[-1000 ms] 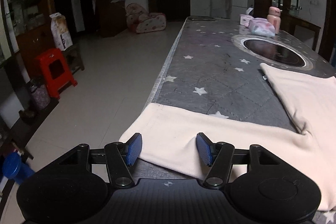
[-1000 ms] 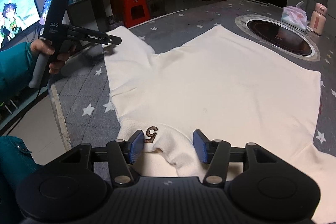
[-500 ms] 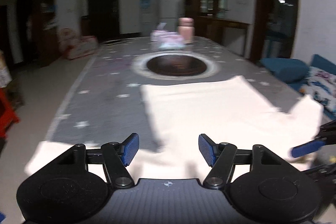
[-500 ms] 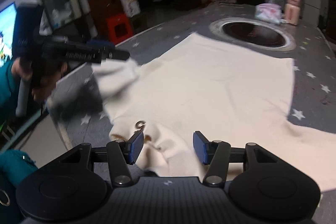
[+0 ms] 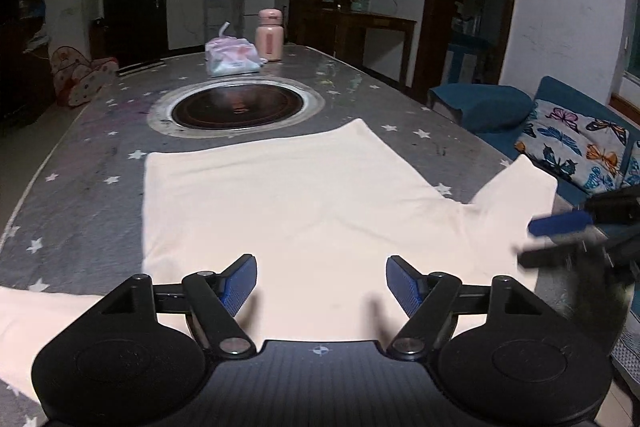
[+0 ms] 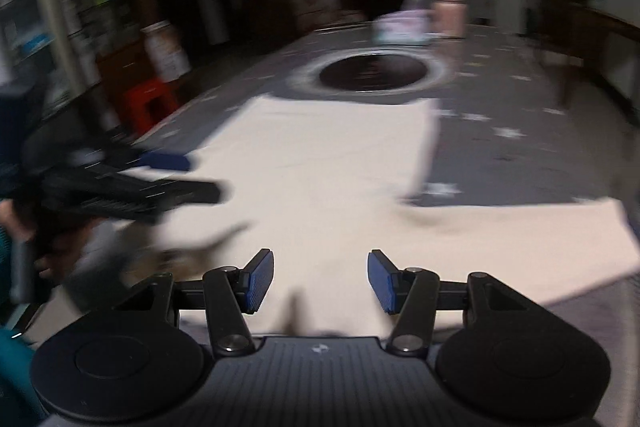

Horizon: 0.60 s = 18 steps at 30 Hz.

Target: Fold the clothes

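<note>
A cream sweater [image 5: 280, 195] lies spread flat on the grey star-printed table [image 5: 80, 187]. My left gripper [image 5: 321, 273] hovers over its near edge; its jaws are opening and nothing is between the blue pads. A sleeve [image 5: 516, 195] sticks out to the right, and the right gripper's blurred blue fingertip [image 5: 560, 223] shows just beyond it. In the blurred right wrist view, my right gripper [image 6: 321, 273] stands open above the sweater [image 6: 328, 155], with only cloth below it. The left gripper [image 6: 160, 183], held in a hand, reaches over the cloth from the left.
A round dark hob [image 5: 240, 105] is set into the table beyond the sweater, with a tissue pack [image 5: 232, 58] and a pink bottle [image 5: 270, 35] behind it. A blue sofa with a butterfly cushion [image 5: 572, 143] stands to the right. A red stool [image 6: 150, 103] stands on the left.
The left view swung from the sleeve at the table edge to face the whole sweater, and its jaws widened. The right view swung away from the collar; the left gripper came in over the cloth.
</note>
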### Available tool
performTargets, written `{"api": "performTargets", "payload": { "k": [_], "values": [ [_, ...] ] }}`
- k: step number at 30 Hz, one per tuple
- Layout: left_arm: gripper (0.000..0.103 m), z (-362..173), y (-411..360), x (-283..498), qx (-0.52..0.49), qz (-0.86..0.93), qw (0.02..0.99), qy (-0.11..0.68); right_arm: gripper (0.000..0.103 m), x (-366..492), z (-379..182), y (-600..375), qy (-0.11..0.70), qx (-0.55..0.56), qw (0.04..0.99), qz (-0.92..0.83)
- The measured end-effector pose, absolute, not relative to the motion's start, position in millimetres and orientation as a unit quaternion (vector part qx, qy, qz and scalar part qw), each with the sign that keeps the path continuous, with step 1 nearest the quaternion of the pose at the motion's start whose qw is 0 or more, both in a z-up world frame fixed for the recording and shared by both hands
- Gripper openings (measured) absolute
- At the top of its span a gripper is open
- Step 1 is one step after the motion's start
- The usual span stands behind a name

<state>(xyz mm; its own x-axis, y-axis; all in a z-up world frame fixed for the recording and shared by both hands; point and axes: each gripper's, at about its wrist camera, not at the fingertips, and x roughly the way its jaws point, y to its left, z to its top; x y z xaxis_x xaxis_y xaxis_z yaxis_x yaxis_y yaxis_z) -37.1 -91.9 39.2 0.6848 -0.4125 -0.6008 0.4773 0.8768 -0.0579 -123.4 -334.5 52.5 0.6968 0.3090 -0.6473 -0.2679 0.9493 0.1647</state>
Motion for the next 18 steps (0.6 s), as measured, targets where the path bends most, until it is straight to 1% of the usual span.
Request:
{"api": "performTargets", "payload": {
  "k": [4, 8, 10, 15, 17, 18],
  "values": [
    [0.077, 39, -105, -38, 0.057, -0.255, 0.913, 0.314, 0.049, -114, 45, -382, 0.356, 0.047, 0.932, 0.054],
    [0.078, 38, -118, -39, 0.068, -0.268, 0.908, 0.315, 0.048, -106, 35, -428, 0.359, 0.082, 0.929, -0.029],
    [0.078, 37, -123, -39, 0.073, -0.273, 0.906, 0.316, 0.045, -102, 30, -449, 0.361, 0.100, 0.925, -0.064],
    [0.079, 35, -132, -38, 0.084, -0.279, 0.901, 0.321, 0.044, -98, 19, -486, 0.353, 0.134, 0.919, -0.112],
    [0.079, 34, -135, -38, 0.087, -0.280, 0.900, 0.323, 0.043, -95, 15, -495, 0.350, 0.146, 0.918, -0.118],
    [0.079, 34, -137, -39, 0.089, -0.281, 0.900, 0.322, 0.041, -93, 13, -500, 0.349, 0.153, 0.917, -0.119]
  ]
}}
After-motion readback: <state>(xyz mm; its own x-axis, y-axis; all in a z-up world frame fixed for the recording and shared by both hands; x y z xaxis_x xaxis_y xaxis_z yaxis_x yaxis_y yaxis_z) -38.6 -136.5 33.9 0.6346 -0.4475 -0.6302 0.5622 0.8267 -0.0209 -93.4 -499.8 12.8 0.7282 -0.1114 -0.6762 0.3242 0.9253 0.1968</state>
